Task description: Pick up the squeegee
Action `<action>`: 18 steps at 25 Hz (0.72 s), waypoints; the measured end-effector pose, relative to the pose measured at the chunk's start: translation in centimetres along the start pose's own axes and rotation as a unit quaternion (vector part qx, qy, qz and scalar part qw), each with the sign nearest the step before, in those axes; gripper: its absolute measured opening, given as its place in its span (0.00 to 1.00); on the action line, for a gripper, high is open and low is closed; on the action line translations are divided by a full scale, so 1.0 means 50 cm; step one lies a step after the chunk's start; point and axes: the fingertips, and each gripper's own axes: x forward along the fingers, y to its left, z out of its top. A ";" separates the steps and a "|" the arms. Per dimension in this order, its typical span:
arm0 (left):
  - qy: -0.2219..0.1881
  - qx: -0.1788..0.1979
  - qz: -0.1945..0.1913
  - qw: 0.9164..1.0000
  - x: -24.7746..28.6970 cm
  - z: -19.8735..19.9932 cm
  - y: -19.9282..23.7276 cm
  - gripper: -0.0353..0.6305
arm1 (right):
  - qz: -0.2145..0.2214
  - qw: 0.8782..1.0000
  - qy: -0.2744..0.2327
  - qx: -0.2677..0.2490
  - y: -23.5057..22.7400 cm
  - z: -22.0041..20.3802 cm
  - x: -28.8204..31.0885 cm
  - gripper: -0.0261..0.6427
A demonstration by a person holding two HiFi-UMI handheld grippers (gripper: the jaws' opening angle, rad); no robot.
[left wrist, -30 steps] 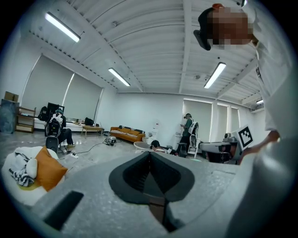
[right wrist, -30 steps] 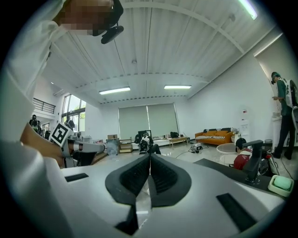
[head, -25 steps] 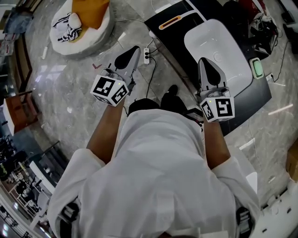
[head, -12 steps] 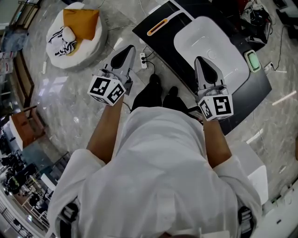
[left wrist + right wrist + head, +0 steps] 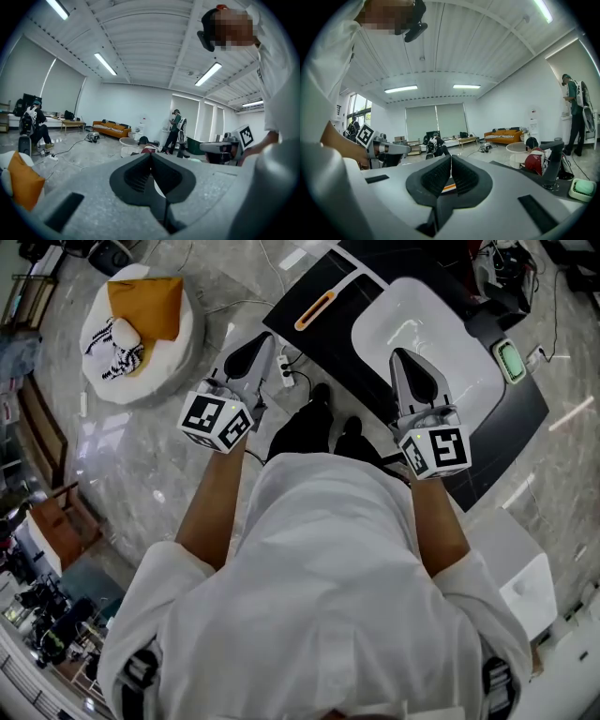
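The left hand-held gripper (image 5: 251, 354) and right hand-held gripper (image 5: 413, 369) are hovering mid-frame, both closed and empty, near the black surface (image 5: 511, 423).

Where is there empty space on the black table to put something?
Bare black table lies right of the right gripper, nearer than the green pad. A thin bare strip runs between the squeegee and the white basin. The far right corner is crowded with tangled gear.

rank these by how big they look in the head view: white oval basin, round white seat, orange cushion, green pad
Largest to smallest:
1. white oval basin
2. round white seat
3. orange cushion
4. green pad
The gaps between them are clear, so none tie.
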 end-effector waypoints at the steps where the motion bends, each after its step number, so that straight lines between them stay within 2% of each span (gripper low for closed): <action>1: 0.003 0.008 -0.006 1.000 0.008 0.004 0.012 0.08 | -0.002 1.000 0.002 -0.003 0.002 0.002 0.013 0.06; 8: 0.038 0.039 -0.045 0.997 0.078 0.015 0.104 0.08 | -0.051 0.999 0.016 0.000 -0.018 -0.006 0.091 0.06; 12: 0.058 0.036 -0.064 0.996 0.121 0.010 0.155 0.08 | -0.083 0.996 0.022 0.007 -0.034 -0.015 0.123 0.06; 18: 0.123 0.033 -0.113 0.985 0.190 -0.034 0.188 0.08 | -0.131 0.991 0.031 0.015 -0.056 -0.024 0.136 0.06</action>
